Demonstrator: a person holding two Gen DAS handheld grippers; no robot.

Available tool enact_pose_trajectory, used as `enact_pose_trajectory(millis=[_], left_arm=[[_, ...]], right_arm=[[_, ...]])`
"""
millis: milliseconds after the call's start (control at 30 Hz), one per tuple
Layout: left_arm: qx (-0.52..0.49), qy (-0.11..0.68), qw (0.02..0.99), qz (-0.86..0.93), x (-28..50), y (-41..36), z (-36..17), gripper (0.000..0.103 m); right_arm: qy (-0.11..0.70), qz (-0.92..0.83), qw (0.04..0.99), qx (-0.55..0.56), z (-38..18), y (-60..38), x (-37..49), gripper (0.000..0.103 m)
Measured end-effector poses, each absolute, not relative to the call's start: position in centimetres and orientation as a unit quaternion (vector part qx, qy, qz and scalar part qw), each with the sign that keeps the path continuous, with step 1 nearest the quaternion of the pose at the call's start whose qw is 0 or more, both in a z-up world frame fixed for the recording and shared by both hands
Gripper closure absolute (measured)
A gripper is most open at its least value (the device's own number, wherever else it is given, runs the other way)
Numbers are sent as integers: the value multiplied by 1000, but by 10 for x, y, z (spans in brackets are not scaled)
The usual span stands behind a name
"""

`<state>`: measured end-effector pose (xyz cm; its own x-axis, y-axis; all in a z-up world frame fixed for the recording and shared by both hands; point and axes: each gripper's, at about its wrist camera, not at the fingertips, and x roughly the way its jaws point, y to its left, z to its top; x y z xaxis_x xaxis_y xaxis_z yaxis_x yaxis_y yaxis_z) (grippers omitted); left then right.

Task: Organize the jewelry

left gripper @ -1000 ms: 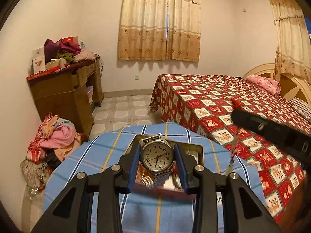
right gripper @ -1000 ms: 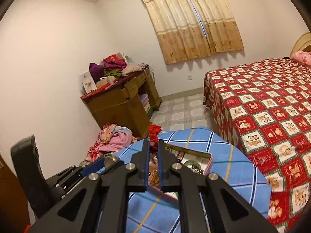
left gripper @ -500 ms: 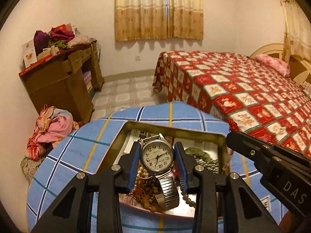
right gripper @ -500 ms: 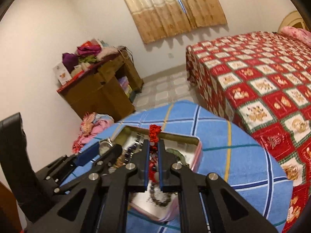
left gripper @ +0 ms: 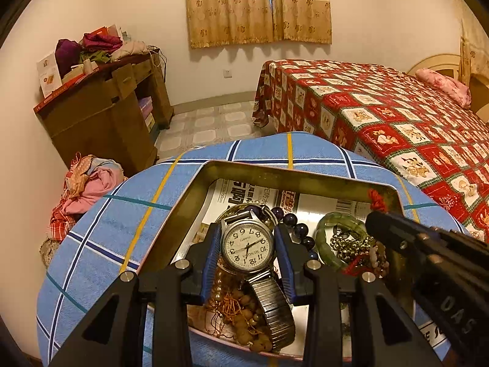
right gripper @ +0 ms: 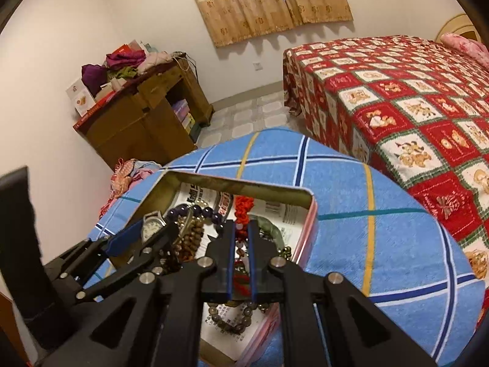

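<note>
A silver wristwatch with a white dial and stretch band sits between the blue pads of my left gripper, which is shut on its case over the open tin. My right gripper is shut on a red knotted cord ornament that sticks up past its fingertips, also over the tin. Inside the tin lie a green jade bangle, dark purple beads, brown wooden beads and a gold chain on newspaper lining. The left gripper with the watch shows at the right wrist view's left.
The tin rests on a round table under a blue plaid cloth. A bed with a red patterned cover stands right. A wooden desk piled with clothes and a heap of laundry are left. Tiled floor lies between.
Both grippers have come down and forward over the tin, tilting further downward. The watch and the red cord stay gripped; the tin's contents now fill the lower view.
</note>
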<state>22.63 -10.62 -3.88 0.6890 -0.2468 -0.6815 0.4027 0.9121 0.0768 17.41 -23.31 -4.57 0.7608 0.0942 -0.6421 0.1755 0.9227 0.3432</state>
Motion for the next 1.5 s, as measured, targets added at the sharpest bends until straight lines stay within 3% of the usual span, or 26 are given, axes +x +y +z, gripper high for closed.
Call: enact_pose_trajectory(millis=[533,700,767,833,900,1000,1500], left_arm=[[112,336,919,-174,238,-115,-48,66],[107,342,917,-176,241,-115,-42,62],[107,342,919,-165,241,-113,-36,42],[105,333,925,-149,240,-110,-29,37],[100,336,925,-147,240,-106,-27,37],[93,345,923,-143,239,-102,-25,36],[104,359,919,-122,238,-96,-39,36]], right_arm=[[323,-21,929,178,-55,-231,176,92],[311,-1,928,205,-56,-236,174,84],[305,-4,929,210,-54,-238,172,82],[295,-7,930,217,-52,-241,170,76],[289,-13,931,224,-51,-244,168,61],[275,-13,935,225,-47,-244,164,56],[260,-61,952,149,-43,-231,158,51]])
